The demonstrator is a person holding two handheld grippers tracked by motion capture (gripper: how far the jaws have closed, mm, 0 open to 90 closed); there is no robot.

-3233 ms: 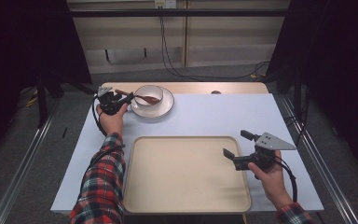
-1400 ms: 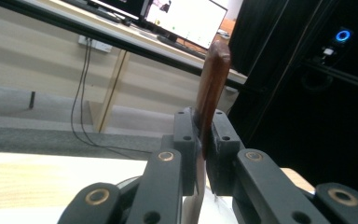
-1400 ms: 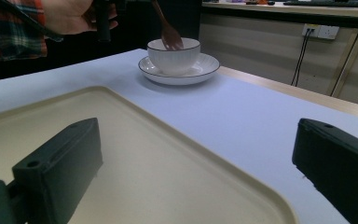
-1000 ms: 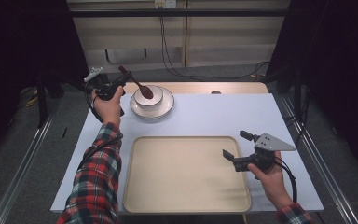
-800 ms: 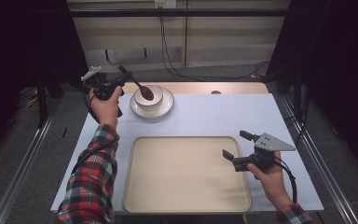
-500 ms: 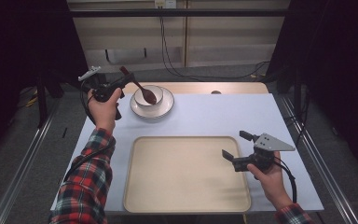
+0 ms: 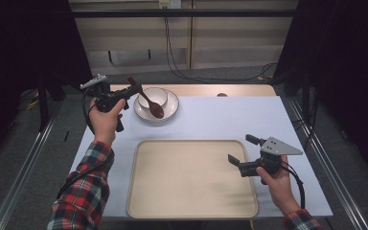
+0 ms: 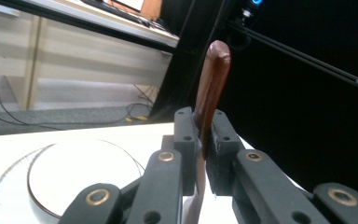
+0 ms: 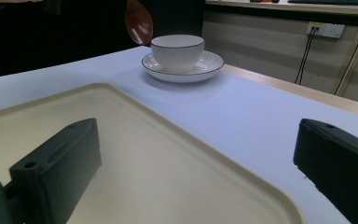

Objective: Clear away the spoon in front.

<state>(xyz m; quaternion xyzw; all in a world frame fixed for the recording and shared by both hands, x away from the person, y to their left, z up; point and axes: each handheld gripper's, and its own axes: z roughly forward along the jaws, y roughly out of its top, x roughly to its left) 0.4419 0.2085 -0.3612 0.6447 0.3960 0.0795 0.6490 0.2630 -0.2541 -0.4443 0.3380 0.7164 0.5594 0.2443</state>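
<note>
A dark brown wooden spoon (image 7: 148, 101) hangs tilted over a white bowl (image 7: 159, 93) that stands on a white saucer (image 7: 172, 108) at the table's far left. My left gripper (image 7: 133, 89) is shut on the spoon's handle, with the spoon's scoop lowest, just above the bowl. In the left gripper view the handle (image 8: 212, 88) sticks up between the pinched jaws (image 8: 200, 140), the bowl (image 8: 74, 172) below. My right gripper (image 7: 241, 149) stands open over the right edge of a beige tray (image 7: 191, 191), nothing between its fingers. The right gripper view shows its gripper (image 9: 196, 163), spoon scoop (image 9: 138, 21) and bowl (image 9: 177, 49).
The beige tray (image 9: 121, 154) lies empty at the near middle of a pale blue table (image 7: 230, 117). A wooden strip (image 7: 239, 90) runs along the far edge. Metal rails flank the table, and cables trail on the floor behind it.
At first the spoon lay in the bowl; my left gripper has since lifted it out and holds it in the air, drifting slightly over the last second. The right gripper has stayed still.
</note>
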